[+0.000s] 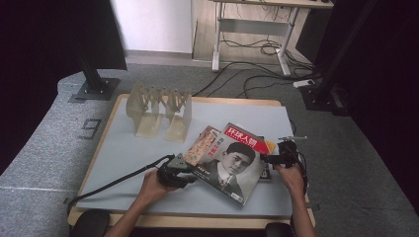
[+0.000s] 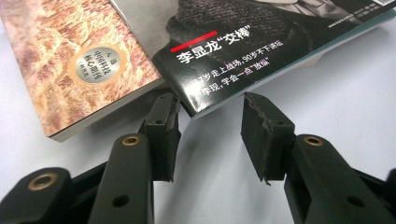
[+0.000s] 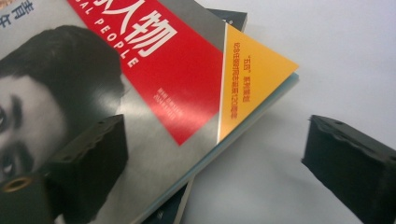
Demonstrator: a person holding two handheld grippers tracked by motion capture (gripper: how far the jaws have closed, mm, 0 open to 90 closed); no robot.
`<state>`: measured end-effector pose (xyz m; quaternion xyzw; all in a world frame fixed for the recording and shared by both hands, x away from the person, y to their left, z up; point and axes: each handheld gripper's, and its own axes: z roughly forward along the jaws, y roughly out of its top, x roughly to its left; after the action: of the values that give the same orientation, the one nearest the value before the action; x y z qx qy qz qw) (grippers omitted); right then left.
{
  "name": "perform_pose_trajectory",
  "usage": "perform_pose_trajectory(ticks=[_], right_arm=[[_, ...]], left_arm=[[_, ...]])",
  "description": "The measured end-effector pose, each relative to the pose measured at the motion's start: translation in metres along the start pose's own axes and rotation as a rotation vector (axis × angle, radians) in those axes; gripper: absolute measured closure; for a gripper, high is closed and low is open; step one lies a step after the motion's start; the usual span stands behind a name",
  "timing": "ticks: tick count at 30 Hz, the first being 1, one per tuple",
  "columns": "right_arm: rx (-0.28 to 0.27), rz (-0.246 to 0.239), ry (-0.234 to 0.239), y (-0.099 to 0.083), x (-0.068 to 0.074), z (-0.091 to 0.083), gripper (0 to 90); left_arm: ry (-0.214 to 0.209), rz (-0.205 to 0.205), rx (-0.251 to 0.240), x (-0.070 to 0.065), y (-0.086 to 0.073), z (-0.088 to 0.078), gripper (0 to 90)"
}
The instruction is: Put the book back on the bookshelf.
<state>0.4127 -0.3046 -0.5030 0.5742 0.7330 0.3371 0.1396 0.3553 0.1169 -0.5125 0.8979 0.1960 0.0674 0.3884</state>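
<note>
Both grippers, left [image 1: 184, 167] and right [image 1: 269, 159], fingers released, flank top magazine [image 1: 230, 163]; next: clamp its edges, lift.

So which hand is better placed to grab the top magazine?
Probably the left gripper: the top magazine has its corner right between those open jaws. The right gripper is open too, with one jaw over the cover.

A magazine [image 1: 232, 165] with a portrait cover lies tilted on top of a small stack near the middle of the grey table mat [image 1: 123, 148]. The left gripper [image 1: 184, 170] sits at the magazine's left corner, and the right gripper [image 1: 272, 159] at its right edge. A folding wooden rack [image 1: 159, 112] stands far left.
</note>
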Motion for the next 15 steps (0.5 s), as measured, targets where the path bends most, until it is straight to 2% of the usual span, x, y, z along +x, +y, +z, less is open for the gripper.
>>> perform_pose_trajectory(ticks=[5, 10, 15], right_arm=[[0.018, 0.062, 0.05, 0.004, -0.007, 0.008, 1.7], [0.003, 0.101, 0.166, 0.005, -0.01, 0.014, 15.0], [-0.041, 0.063, 0.109, 0.008, -0.005, 0.006, 25.1]], left_arm=[[-0.005, 0.0, 0.001, 0.001, 0.0, 0.0, 56.5], [-0.007, 0.0, 0.001, 0.001, 0.0, 0.0, 56.4], [-0.015, -0.005, -0.001, 0.002, 0.0, 0.001, 56.2]])
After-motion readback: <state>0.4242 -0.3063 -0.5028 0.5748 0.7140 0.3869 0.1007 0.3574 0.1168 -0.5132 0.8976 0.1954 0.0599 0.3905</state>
